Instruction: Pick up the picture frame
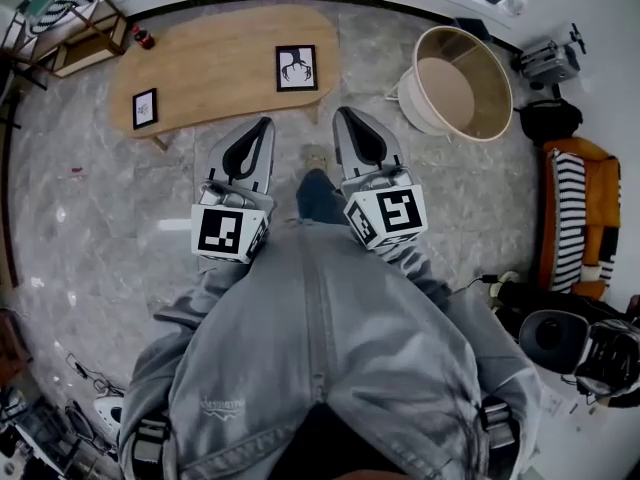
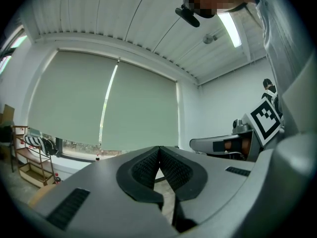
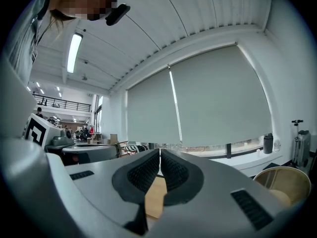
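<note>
Two black picture frames lie on a low wooden table (image 1: 220, 68): a larger one (image 1: 296, 68) near its right end and a smaller one (image 1: 145, 108) at its left front. My left gripper (image 1: 266, 123) and right gripper (image 1: 341, 113) are held level side by side above the floor, short of the table's front edge. Both are shut with nothing between the pads (image 2: 159, 151) (image 3: 160, 152). Neither gripper view shows a frame; only a strip of tabletop (image 3: 154, 197) appears below the right jaws.
A round beige tub (image 1: 455, 83) lies on its side right of the table. A red bottle (image 1: 143, 38) stands at the table's far left beside a wooden rack (image 1: 85, 38). An orange seat with a striped cushion (image 1: 578, 208) and bags sit at the right. My legs in jeans (image 1: 320, 328) fill the foreground.
</note>
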`<state>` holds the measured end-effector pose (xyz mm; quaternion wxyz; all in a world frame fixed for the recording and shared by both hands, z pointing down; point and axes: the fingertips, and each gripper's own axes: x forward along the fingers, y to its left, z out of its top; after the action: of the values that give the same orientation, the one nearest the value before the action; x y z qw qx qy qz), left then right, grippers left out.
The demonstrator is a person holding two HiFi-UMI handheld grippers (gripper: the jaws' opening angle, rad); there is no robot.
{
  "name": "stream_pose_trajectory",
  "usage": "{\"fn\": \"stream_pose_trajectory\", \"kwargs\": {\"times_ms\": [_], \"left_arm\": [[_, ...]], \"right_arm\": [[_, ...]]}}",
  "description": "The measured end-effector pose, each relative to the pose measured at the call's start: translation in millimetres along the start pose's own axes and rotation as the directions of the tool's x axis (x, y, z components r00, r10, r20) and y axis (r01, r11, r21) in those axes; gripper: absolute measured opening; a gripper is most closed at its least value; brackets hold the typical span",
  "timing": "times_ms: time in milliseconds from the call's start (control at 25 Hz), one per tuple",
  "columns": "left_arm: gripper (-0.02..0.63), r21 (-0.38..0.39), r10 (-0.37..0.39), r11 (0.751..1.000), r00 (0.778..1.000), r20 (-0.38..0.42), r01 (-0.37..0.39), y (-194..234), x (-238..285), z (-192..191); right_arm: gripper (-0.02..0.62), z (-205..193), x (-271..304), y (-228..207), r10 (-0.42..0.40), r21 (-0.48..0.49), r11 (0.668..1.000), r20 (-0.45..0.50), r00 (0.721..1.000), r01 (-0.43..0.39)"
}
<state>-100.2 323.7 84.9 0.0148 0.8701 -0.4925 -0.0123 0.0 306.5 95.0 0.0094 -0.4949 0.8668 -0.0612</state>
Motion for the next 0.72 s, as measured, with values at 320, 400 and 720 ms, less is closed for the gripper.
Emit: {"fn": "stream_pose_trajectory", "kwargs": {"times_ms": [320,400,720], "left_arm": [[0.018,-0.033,0.07,0.997,0.997,-0.03,-0.071,52.2,116.7,-13.9],[0.018,-0.035,0.079,0.996,0.996,-0.038,-0.081,60.8,147.2,-16.2],[0.018,-0.038,0.135,0.99,0.989,-0.064,-0.138,90.1,251.8,-24.9]], "right_arm": [[0.033,2.9,116.6,-81.4,0.079,0.013,0.997,-0.037,0.996,-0.079],[0.034,3.5,141.2,-104.5,0.091,0.019,0.996,-0.047,0.995,-0.09],[0.034,3.0,222.3,-184.0,0.154,0.034,0.988,-0.078,0.985,-0.152]]}}
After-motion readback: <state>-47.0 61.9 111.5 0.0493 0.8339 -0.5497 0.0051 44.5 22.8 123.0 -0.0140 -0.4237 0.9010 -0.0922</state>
